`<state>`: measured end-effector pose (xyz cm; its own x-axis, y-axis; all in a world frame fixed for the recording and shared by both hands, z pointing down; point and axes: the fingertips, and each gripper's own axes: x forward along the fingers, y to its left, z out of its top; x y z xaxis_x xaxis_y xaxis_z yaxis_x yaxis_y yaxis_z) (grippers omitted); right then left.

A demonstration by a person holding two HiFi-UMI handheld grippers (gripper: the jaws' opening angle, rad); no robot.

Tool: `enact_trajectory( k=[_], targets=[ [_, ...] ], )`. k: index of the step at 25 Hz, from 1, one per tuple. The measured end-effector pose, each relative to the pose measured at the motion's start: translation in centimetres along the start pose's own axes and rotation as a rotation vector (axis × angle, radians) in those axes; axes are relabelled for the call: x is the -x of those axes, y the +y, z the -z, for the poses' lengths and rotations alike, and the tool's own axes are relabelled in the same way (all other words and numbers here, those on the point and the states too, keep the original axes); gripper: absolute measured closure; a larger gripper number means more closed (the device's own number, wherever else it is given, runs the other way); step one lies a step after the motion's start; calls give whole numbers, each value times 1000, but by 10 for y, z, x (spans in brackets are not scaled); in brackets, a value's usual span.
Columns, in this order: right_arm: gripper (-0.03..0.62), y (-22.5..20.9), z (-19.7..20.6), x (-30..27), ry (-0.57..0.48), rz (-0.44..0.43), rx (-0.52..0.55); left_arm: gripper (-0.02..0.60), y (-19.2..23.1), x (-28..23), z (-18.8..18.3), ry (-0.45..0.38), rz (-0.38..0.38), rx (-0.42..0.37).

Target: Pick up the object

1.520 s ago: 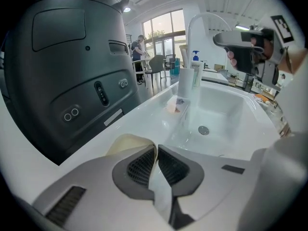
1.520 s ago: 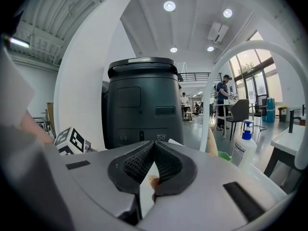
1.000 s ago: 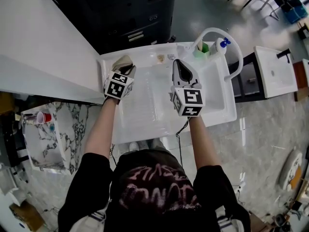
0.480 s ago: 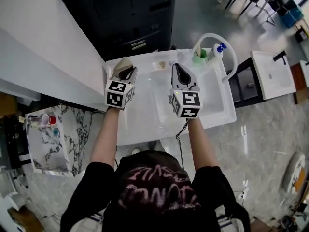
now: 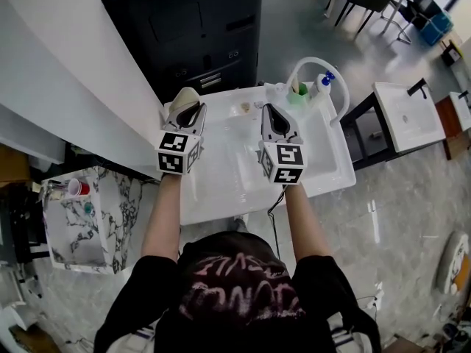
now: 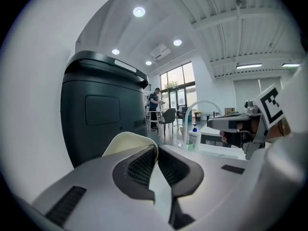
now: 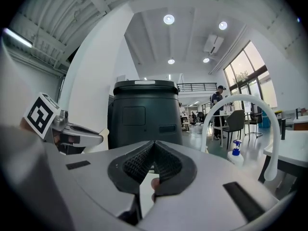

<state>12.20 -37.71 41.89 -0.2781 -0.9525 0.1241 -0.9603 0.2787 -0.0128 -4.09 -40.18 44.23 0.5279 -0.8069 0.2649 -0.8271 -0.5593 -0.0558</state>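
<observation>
Above the sink (image 5: 221,186), outstretched left tool (image 5: 187,107) clamps object (image 5: 183,94).

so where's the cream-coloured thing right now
In the head view, the cream-coloured object is pinched in the left tool, above the back-left corner of the white sink and just in front of the dark bin.

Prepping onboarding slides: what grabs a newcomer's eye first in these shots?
First, the left claw, shut on a thin cream object and held over the far left corner of the white sink. Beside it the right claw is shut and empty, over the sink's middle. Behind the sink looms a big dark unit, and a white hose arcs over the far right corner.
</observation>
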Motion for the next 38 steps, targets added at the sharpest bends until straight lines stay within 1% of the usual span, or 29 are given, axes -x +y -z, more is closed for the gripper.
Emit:
enact_trajectory(
  k=[5,9,15,20,25,38],
  targets=[
    [580,0,-11,9,-18,8,13,548,-3,17,-26,-62,-14,-27],
    [580,-1,-18,13,-28,11,19,548,-2,23,-38,-91,-20,-34],
    [580,-1,-28,16,-41,17,28,549,3,32,-45,-113,-35,-32],
    [580,1,-34,20,-62,26,33,549,3,39,-47,-122,-32,-33],
    [580,6,-35,21,-53,15,47,549,4,46,-49,-134,-35,-36],
    [580,10,-37,34,-45,24,62,549,1,60,-53,-146,-31,-31]
  ],
)
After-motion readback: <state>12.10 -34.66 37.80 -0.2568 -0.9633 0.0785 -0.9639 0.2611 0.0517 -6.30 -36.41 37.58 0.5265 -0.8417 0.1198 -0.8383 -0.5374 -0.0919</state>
